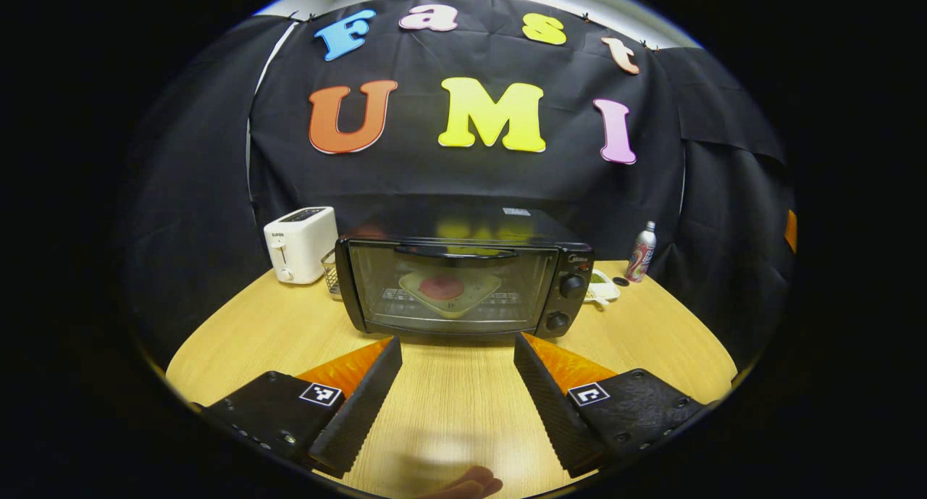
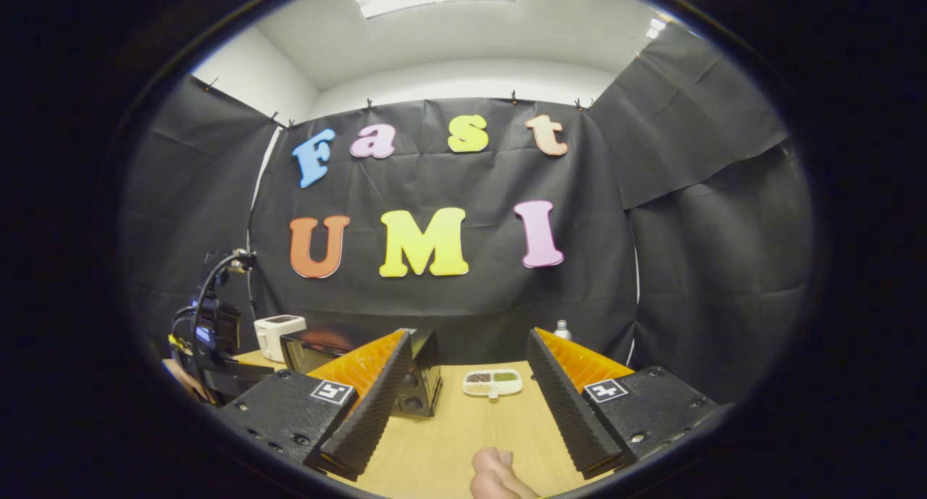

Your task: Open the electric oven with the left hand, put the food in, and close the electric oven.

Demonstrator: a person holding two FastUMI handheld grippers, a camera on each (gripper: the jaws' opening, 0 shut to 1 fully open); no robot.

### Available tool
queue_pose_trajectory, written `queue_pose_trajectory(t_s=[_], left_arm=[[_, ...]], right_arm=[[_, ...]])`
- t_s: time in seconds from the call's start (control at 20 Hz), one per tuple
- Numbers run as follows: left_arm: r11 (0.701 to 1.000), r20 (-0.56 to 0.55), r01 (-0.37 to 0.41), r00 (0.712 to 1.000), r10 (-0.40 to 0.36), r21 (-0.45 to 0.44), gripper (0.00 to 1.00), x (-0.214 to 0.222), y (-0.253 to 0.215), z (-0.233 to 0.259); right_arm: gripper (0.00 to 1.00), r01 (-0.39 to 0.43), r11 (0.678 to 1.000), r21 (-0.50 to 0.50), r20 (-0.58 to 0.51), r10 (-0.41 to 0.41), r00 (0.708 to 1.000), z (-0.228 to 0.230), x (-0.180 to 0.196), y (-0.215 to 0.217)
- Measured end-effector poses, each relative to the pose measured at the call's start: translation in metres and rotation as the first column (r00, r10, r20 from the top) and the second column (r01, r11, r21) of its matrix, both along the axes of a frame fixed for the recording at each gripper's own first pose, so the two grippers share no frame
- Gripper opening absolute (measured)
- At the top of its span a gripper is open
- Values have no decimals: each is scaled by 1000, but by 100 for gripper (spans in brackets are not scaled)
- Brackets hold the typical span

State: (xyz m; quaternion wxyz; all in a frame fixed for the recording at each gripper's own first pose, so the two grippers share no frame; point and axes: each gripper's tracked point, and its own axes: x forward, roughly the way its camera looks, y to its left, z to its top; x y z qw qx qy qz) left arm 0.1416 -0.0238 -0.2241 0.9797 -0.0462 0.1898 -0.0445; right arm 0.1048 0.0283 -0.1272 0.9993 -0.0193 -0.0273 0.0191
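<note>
Facing the electric oven point(image 1: 463, 282) head-on in the left gripper view, your left hand-held gripper point(image 1: 458, 358) hangs over the wooden tabletop point(image 1: 239, 340) with its fingers spread wide apart and nothing between them; their tips sit just short of the oven's lower edge. The oven stands at the centre of that frame with its glass door shut, and behind the glass you can see the food point(image 1: 442, 287), a reddish round on a pale plate point(image 1: 450, 292) resting on the rack. Left of the oven is a white toaster point(image 1: 300, 243); to its right are a small white dish point(image 1: 602, 289) and a can point(image 1: 642, 251) near the cloth wall.

In the right gripper view, your right hand-held gripper point(image 2: 469, 361) is likewise spread apart and empty. The oven point(image 2: 362, 365) sits at the lower left of that frame, partly hidden behind the gripper's left finger, with the toaster point(image 2: 279, 335) beyond it. A white divided dish point(image 2: 493, 382) lies on the tabletop point(image 2: 463, 434) between the fingers, farther back. Your fingertips point(image 2: 496, 474) show at the bottom edge.
</note>
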Motion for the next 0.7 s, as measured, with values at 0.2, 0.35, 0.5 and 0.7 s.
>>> queue_pose_trajectory(t_s=[0.2,0.35,0.5,0.7], left_arm=[[999,115,-34,993,30,34,98,-36,3,41],[996,181,-50,983,35,76,97,-68,5,72],[989,241,-91,969,62,114,98,-101,13,106],[989,308,-126,946,97,78,98,-145,14,142]], right_arm=[[100,0,1000,15,7,0,1000,13,-28,2],[96,6,1000,13,26,-7,1000,29,-51,1],[96,5,1000,17,34,-5,999,41,-75,4],[96,-10,1000,19,11,10,1000,45,-100,9]])
